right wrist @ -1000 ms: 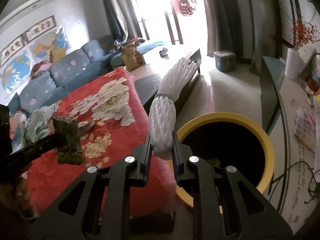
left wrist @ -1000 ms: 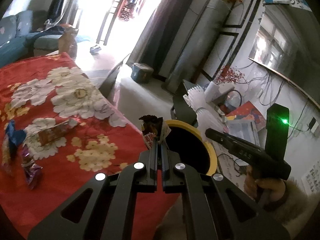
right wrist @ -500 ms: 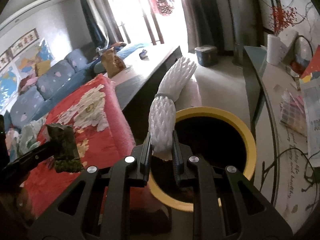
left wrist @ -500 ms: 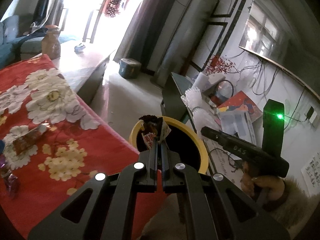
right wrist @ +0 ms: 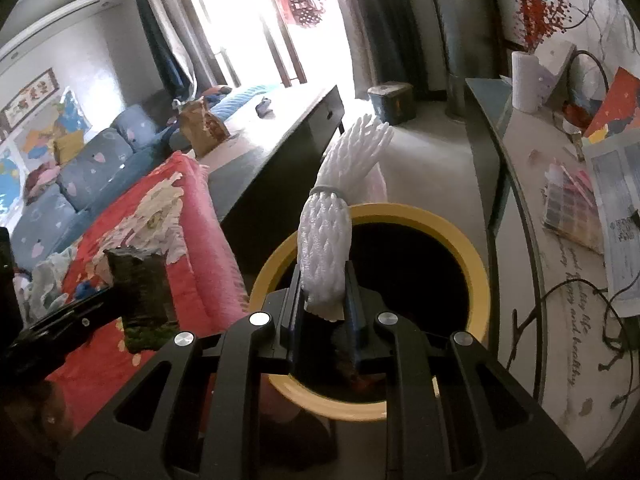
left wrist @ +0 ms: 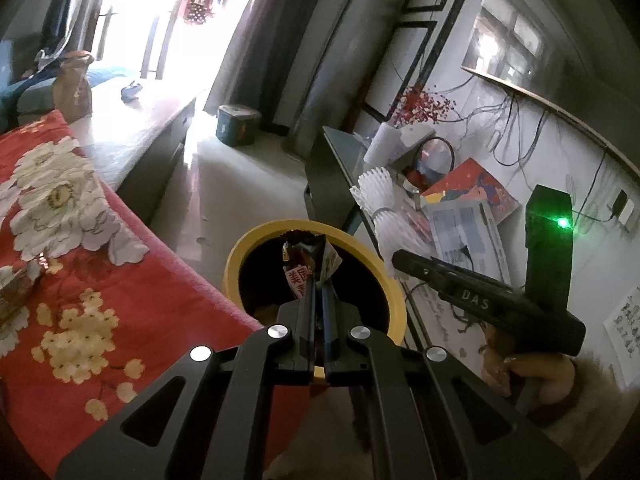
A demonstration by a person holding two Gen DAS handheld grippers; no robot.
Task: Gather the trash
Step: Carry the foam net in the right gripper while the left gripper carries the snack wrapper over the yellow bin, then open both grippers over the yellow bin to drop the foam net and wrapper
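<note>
Both tools have swung off the red floral cover toward the bin since the earlier frames; its yellow rim, then partly aside, now sits directly under the fingertips. Left tool (left wrist: 316, 280): fingers pressed together, pinching a crumpled snack wrapper (left wrist: 306, 270) that stands up over the dark mouth of the bin (left wrist: 256, 240). Right tool (right wrist: 323, 292): fingers clamped on the lower end of a white foam net sleeve (right wrist: 326, 248), whose banded upper half leans forward past the far rim of the bin (right wrist: 476, 264). Risks, judged: the sleeve is long and light, and on release its overhanging top could tip it outward onto the floor ahead rather than in. The thin wrapper may cling to a finger pad or drift to the rim on the side of the red cover (left wrist: 120, 300). With both tools crowding one opening, a knock between them is possible. More wrappers (left wrist: 16, 292) remain on the cover, left of the left tool.
</note>
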